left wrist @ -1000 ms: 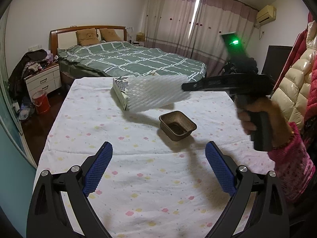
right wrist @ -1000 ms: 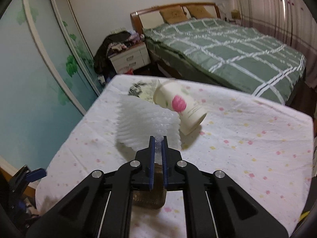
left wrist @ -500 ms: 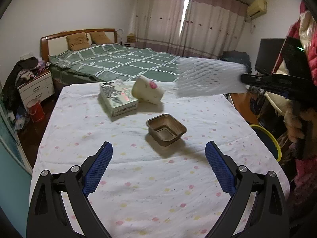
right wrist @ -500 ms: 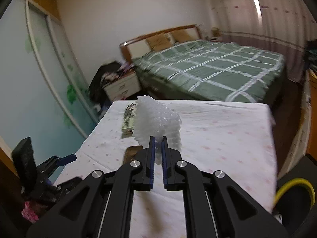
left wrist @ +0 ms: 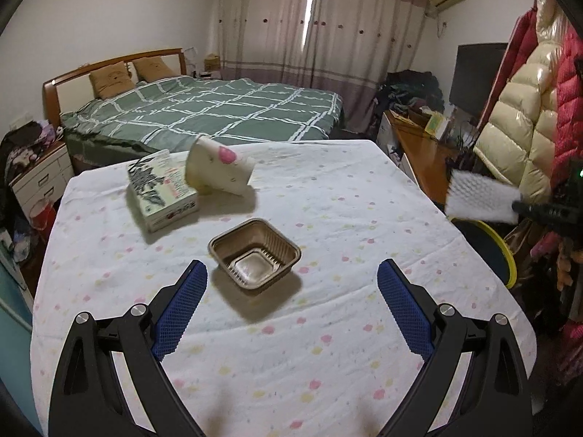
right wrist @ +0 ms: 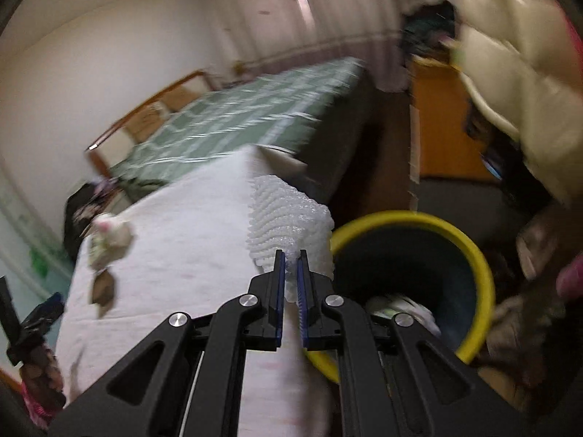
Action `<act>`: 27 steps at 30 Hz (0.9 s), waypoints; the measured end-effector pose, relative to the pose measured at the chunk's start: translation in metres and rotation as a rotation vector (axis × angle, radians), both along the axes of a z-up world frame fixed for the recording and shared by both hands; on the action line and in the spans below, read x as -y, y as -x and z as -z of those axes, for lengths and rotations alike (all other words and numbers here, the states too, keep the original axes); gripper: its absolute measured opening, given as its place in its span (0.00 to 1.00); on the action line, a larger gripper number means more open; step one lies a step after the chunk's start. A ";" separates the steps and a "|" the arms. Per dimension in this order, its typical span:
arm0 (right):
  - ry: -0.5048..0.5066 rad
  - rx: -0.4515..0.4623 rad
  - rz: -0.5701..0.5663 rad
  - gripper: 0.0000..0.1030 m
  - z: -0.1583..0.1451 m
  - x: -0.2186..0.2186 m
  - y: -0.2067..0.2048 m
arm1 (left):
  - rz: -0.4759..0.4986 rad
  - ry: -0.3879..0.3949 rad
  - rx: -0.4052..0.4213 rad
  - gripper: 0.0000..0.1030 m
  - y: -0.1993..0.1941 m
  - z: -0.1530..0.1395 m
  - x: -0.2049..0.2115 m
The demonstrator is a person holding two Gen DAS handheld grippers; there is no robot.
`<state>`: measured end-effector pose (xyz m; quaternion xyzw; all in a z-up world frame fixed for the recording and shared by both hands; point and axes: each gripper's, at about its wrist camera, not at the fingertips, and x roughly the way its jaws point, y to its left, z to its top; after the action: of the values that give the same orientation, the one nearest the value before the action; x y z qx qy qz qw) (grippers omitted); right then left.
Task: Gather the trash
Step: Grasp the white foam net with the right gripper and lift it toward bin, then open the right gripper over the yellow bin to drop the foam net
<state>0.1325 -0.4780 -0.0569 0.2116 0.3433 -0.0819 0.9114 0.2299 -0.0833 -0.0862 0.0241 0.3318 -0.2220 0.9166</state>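
Foam net swung off the desk to the bin

My right gripper [right wrist: 289, 255], fingers pinching the foam net [right wrist: 288, 218], now hangs beside the yellow-rimmed bin [right wrist: 473, 255]; left gripper [left wrist: 291, 276] spread above the flowered desk [left wrist: 328, 196], bed [left wrist: 218, 109] behind.

Beyond my table's spotted white cloth [left wrist: 328, 189], a wooden-framed bed with a green checked quilt [left wrist: 218, 113] faces pink floor-length curtains [left wrist: 320, 25], daylight slipping through their narrow gap beside white walls [left wrist: 109, 11].

- White foam netting [right wrist: 289, 224] is clamped between the closed jaws of the right gripper [right wrist: 290, 273].
- A yellow-rimmed bin [right wrist: 473, 251] is seen just beside the cloth-covered table [right wrist: 189, 240].
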 end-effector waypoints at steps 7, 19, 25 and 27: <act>-0.084 -0.117 0.154 0.07 0.058 0.055 0.018 | 0.034 0.003 -0.070 0.90 -0.028 0.012 0.005; -0.127 -0.145 0.230 0.23 0.076 0.065 0.033 | 0.115 -0.088 -0.068 0.91 -0.055 0.025 0.007; -0.137 -0.132 0.171 0.23 0.071 0.049 0.017 | 0.130 -0.132 -0.066 0.93 -0.077 0.032 0.011; -0.137 -0.129 0.162 0.25 0.069 0.047 0.015 | 0.138 -0.128 -0.075 0.94 -0.083 0.035 0.010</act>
<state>0.1180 -0.5248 -0.1258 0.2945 0.3879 -0.1450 0.8613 0.3128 -0.0931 -0.1212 0.0970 0.3769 -0.2636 0.8826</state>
